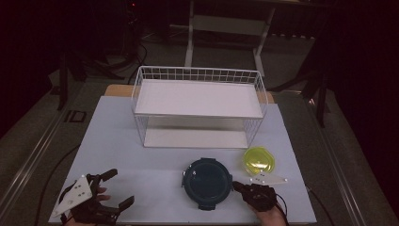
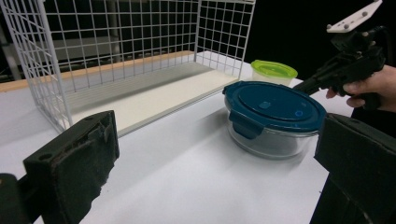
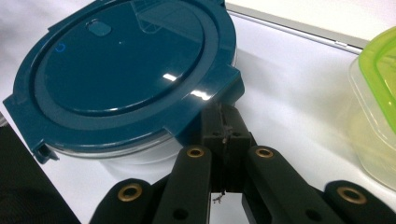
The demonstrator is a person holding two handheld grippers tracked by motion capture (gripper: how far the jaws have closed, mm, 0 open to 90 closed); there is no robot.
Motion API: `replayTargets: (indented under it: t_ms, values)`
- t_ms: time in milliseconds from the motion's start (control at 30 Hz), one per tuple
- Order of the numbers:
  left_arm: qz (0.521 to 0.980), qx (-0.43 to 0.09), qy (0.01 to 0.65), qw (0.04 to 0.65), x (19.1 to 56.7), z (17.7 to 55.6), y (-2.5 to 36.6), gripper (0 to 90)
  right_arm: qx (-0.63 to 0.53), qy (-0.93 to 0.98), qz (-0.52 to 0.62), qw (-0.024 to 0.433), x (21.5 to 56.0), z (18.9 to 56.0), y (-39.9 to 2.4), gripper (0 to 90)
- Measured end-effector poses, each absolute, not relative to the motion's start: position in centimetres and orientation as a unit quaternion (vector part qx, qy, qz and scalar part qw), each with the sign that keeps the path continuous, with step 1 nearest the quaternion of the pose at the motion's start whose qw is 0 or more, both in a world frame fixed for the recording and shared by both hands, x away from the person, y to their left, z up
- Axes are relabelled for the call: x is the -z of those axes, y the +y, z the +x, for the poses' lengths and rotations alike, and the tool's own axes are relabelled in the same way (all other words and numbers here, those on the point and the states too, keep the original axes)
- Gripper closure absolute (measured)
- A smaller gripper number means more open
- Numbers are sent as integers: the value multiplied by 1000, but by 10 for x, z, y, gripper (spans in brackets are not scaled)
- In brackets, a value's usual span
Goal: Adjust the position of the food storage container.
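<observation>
While our right gripper [image 3: 223, 122] is pressing its closed jaws against a latch tab of the blue-lidded glass container [image 1: 207, 181] at the table's near edge, our left gripper [image 1: 109, 190] is waiting with jaws apart, the lid not yet off, the wire shelf rack [image 1: 197, 75] beyond standing empty.

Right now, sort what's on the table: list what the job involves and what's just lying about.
In the job:
- blue-lidded container
- right gripper, shut, tips at a lid tab
- left gripper, open, waiting

Lying about:
- green-lidded tub
- white wire rack
</observation>
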State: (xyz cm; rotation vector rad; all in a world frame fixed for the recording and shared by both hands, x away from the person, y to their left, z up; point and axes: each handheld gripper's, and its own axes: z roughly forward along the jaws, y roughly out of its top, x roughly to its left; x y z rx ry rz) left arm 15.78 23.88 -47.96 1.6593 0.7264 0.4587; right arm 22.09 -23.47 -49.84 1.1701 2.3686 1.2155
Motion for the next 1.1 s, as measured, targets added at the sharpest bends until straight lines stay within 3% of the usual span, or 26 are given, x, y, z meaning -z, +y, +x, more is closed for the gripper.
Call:
replayTargets:
  t_ms: [1100]
  values:
    - [715, -192, 315, 594, 481, 159, 238, 0, -431, 826, 357, 67, 499, 245, -164, 900]
